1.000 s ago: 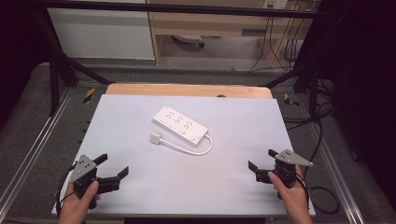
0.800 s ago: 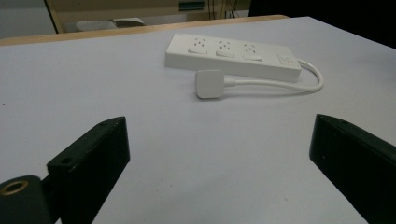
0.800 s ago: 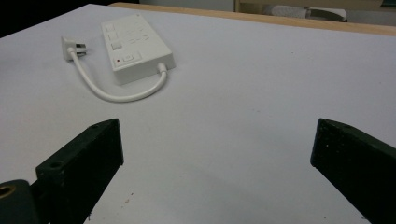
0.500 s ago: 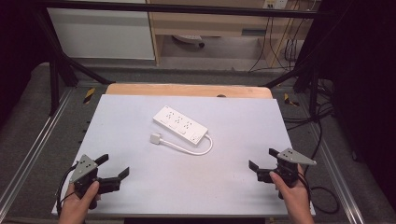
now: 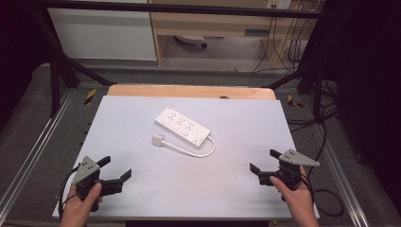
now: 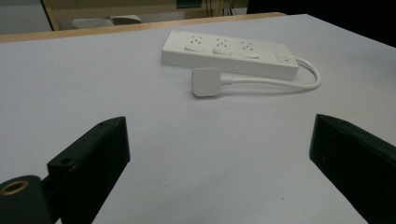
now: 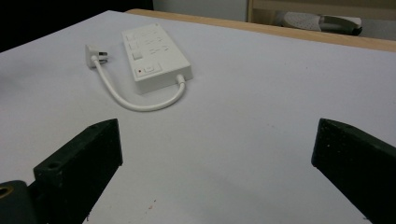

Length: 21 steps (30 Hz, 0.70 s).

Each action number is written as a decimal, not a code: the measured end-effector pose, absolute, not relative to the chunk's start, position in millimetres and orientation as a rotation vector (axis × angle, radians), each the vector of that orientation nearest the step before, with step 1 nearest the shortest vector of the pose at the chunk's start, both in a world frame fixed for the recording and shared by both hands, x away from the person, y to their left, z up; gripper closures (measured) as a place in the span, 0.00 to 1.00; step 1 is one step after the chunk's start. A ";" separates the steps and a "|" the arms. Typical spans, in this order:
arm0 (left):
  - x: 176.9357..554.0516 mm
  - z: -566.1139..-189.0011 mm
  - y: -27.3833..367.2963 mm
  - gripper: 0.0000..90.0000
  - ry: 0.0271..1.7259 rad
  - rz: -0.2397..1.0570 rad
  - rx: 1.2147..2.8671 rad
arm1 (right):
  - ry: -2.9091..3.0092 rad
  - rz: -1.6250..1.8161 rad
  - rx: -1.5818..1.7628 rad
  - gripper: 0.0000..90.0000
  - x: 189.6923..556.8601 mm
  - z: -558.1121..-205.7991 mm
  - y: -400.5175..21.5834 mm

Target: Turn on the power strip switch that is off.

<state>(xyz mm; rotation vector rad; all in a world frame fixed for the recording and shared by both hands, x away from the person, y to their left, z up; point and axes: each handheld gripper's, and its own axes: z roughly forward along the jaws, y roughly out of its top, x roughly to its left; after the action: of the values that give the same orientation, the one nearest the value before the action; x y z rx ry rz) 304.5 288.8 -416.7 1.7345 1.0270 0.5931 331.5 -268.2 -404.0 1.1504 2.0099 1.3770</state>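
The white power strip (image 5: 182, 126) lies mid-table, its plug (image 5: 156, 140) at its 8 o'clock. The right gripper view reveals its red-marked switch (image 7: 147, 70). Left gripper (image 5: 116, 172) and right gripper (image 5: 265, 163) gape wide, empty, jaw tips cropped.

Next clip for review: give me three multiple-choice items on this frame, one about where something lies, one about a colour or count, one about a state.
1. Where does the plug lie?
A. on the table beside the power strip
B. in the left gripper
C. pushed into a socket

2. What colour is the power strip?
A. black
B. white
C. orange

3. How do the jaws of the left gripper and the right gripper stand?
A. both shut
B. left shut on the cable
C. both open and empty

Answers: 1 A, the plug rests on the grey table next to the strip, joined by its looped cable. 2 B, its body is white in every view. 3 C, each gripper view shows its jaws wide apart with nothing between.
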 end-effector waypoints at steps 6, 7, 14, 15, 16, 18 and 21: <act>303.6 -416.8 287.8 0.06 1.018 0.584 1.742 | 2.028 1.372 1.125 0.03 331.8 -404.4 -261.6; 303.9 -417.1 287.6 0.06 1.020 0.582 1.742 | 2.033 1.372 1.130 0.04 331.7 -404.6 -260.6; 301.9 -415.3 286.7 0.06 0.998 0.572 1.738 | 2.048 1.360 1.147 0.05 331.8 -412.1 -257.5; 302.0 -415.7 286.9 0.06 1.004 0.569 1.736 | 2.051 1.353 1.137 0.05 331.9 -412.3 -256.8; 302.4 -416.1 286.8 0.06 1.008 0.572 1.739 | 2.054 1.355 1.131 0.05 331.6 -411.6 -256.2; 303.1 -416.7 286.3 0.06 1.013 0.565 1.739 | 2.051 1.370 1.126 0.05 331.9 -409.8 -255.2; 302.9 -416.3 287.2 0.06 1.018 0.576 1.737 | 2.056 1.394 1.112 0.04 334.7 -405.7 -250.3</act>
<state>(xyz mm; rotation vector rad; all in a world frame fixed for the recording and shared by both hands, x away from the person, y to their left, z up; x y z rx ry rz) 302.9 287.2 -416.3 1.7370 1.0180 0.5763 334.7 -250.3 -405.7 1.1117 2.0562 1.3944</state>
